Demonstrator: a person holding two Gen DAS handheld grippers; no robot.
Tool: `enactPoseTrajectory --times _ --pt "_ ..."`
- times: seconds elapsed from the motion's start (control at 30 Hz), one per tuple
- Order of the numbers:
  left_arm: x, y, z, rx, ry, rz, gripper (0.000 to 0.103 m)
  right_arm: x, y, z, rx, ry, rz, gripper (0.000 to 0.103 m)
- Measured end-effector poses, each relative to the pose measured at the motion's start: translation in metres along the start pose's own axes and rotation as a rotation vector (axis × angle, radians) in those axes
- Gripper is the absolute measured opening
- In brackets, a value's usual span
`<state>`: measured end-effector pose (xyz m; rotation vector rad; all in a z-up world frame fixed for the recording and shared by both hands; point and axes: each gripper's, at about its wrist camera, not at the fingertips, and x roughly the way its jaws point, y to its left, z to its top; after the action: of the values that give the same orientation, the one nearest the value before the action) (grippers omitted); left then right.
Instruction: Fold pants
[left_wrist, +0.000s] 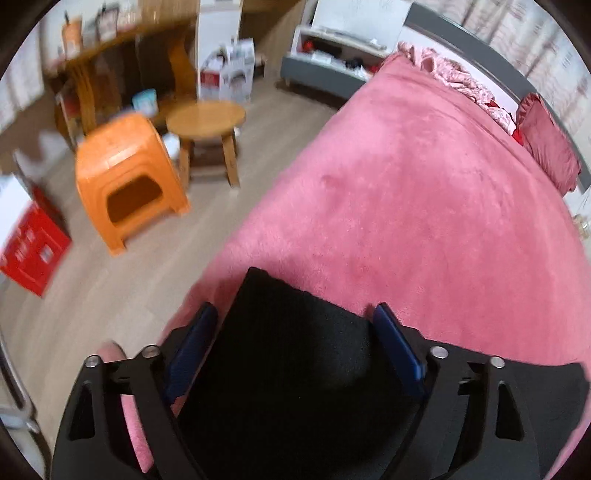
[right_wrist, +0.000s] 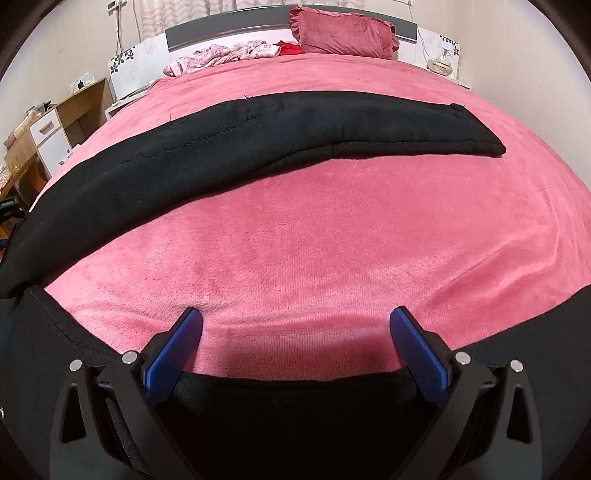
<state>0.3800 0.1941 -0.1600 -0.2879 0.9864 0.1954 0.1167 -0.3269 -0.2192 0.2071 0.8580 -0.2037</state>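
Note:
Black pants (right_wrist: 258, 129) lie spread on a pink bed cover (right_wrist: 314, 240). One leg stretches across the bed toward the far right; another part lies along the near edge under my right gripper (right_wrist: 295, 321). That gripper is open, its blue fingers (right_wrist: 184, 343) wide apart over bare cover just past the fabric edge. In the left wrist view my left gripper (left_wrist: 295, 314) is open with black pants fabric (left_wrist: 295, 332) lying between its wide fingers at the bed's near corner.
An orange plastic stool (left_wrist: 125, 177) and a round wooden stool (left_wrist: 207, 122) stand on the floor left of the bed. A red box (left_wrist: 33, 247) is further left. A pink pillow (right_wrist: 343, 33) and crumpled clothes (right_wrist: 225, 53) lie at the headboard.

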Motion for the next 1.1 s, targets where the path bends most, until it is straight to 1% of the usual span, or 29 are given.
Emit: enactPoseTrajectory --times 0.03,0.07,0.1,0.13,0.17,0.2,0.23,0.27,0.3,0.37,0.43,0.5,0.53,0.63,0.73,0.87,0.97,1.0,1.03,1.07,1.1 --pt "0.0 -0.003 -0.002 0.017 -0.012 0.01 0.072 0.0 0.001 0.0 -0.002 -0.001 -0.004 0.101" --pt "-0.002 -0.005 -0.004 0.032 -0.026 0.011 0.064 0.0 0.001 0.0 -0.003 -0.002 -0.007 0.101" --pt "-0.003 -0.006 -0.005 0.046 -0.034 0.01 0.053 0.001 0.002 0.0 -0.005 -0.003 -0.009 0.101" --pt "-0.005 -0.006 -0.005 0.053 -0.037 0.009 0.047 0.001 0.002 0.0 -0.005 -0.003 -0.01 0.101" --pt "-0.007 -0.007 -0.005 0.062 -0.039 0.006 0.037 0.001 0.002 -0.001 -0.005 -0.003 -0.011 0.101" --pt "-0.01 -0.008 -0.006 0.077 -0.041 -0.002 0.024 0.0 0.003 -0.001 -0.005 -0.003 -0.012 0.101" --pt "-0.015 -0.011 -0.007 0.102 -0.04 -0.024 0.017 0.0 0.003 -0.001 -0.006 -0.003 -0.013 0.101" --pt "-0.018 -0.015 -0.009 0.124 -0.041 -0.037 0.014 0.0 0.003 -0.001 -0.005 -0.003 -0.012 0.101" --pt "-0.023 -0.019 -0.011 0.146 -0.055 -0.035 0.013 0.001 0.003 -0.001 -0.005 -0.003 -0.012 0.101" --pt "-0.042 -0.022 -0.015 0.166 -0.104 -0.062 0.013 0.001 0.003 -0.002 -0.005 -0.003 -0.012 0.101" --pt "-0.068 -0.018 -0.02 0.134 -0.15 -0.13 0.013 0.001 0.004 -0.002 -0.005 -0.003 -0.013 0.101" --pt "-0.092 -0.012 -0.027 0.1 -0.177 -0.197 0.013 0.001 0.004 -0.002 -0.005 -0.003 -0.013 0.101" --pt "-0.108 -0.006 -0.035 0.084 -0.191 -0.239 0.013 0.001 0.004 -0.002 -0.005 -0.003 -0.012 0.101" --pt "-0.142 0.007 -0.061 0.071 -0.214 -0.325 0.013 0.001 0.004 -0.003 -0.005 -0.002 -0.013 0.101" --pt "-0.164 0.023 -0.096 0.05 -0.215 -0.381 0.013 0.001 0.004 -0.004 -0.006 0.002 -0.014 0.101" --pt "-0.169 0.041 -0.145 -0.017 -0.181 -0.418 0.013 0.002 0.004 -0.005 -0.006 0.013 -0.016 0.101" --pt "-0.155 0.051 -0.178 -0.077 -0.125 -0.414 0.013 0.003 0.005 -0.003 -0.008 0.031 -0.019 0.101" --pt "-0.15 0.054 -0.185 -0.09 -0.11 -0.412 0.013 0.003 0.005 -0.002 -0.007 0.044 -0.017 0.101" --pt "-0.143 0.058 -0.195 -0.12 -0.092 -0.418 0.013 0.004 0.005 0.002 -0.011 0.072 -0.015 0.101" --pt "-0.139 0.059 -0.201 -0.133 -0.091 -0.425 0.013 0.006 0.005 0.008 -0.03 0.123 -0.014 0.101" --pt "-0.136 0.058 -0.208 -0.119 -0.106 -0.426 0.013 0.007 0.006 0.017 -0.039 0.184 -0.015 0.101"
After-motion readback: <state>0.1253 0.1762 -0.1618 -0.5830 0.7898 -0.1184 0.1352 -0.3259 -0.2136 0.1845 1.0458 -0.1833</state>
